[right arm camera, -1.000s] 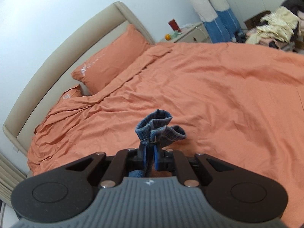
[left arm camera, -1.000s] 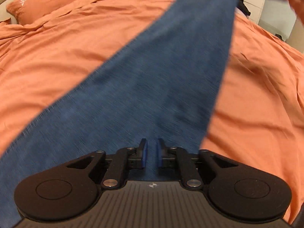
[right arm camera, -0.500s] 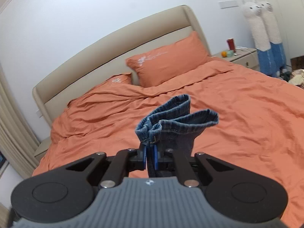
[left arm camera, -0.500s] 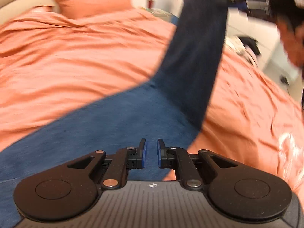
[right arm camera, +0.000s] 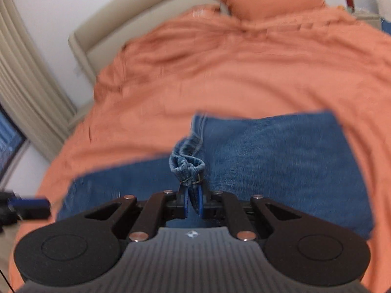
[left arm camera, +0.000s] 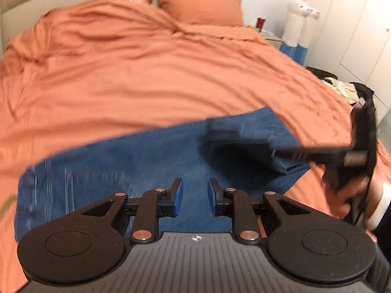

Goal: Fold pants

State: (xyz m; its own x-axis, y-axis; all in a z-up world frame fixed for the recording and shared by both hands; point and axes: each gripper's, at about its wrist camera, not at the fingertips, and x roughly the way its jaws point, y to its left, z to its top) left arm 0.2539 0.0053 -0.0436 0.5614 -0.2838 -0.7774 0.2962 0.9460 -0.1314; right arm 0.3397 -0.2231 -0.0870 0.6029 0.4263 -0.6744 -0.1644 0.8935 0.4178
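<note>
Blue denim pants (left arm camera: 136, 166) lie folded across the orange-sheeted bed (left arm camera: 146, 73), no readable label visible; the right tool (right arm camera: 193, 201) pinches their bunched hem (right arm camera: 188, 166), the left tool (left arm camera: 194, 199) opening, nothing between its pads.

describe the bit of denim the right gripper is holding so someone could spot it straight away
Start from the big bed under its orange cover, then find the blue jeans lying flat across its near part. At their near edge the right gripper is shut on a bunched hem. It is the only denim that rises in a crumpled, paler, ribbed loop; the rest lies smooth and darker.
</note>
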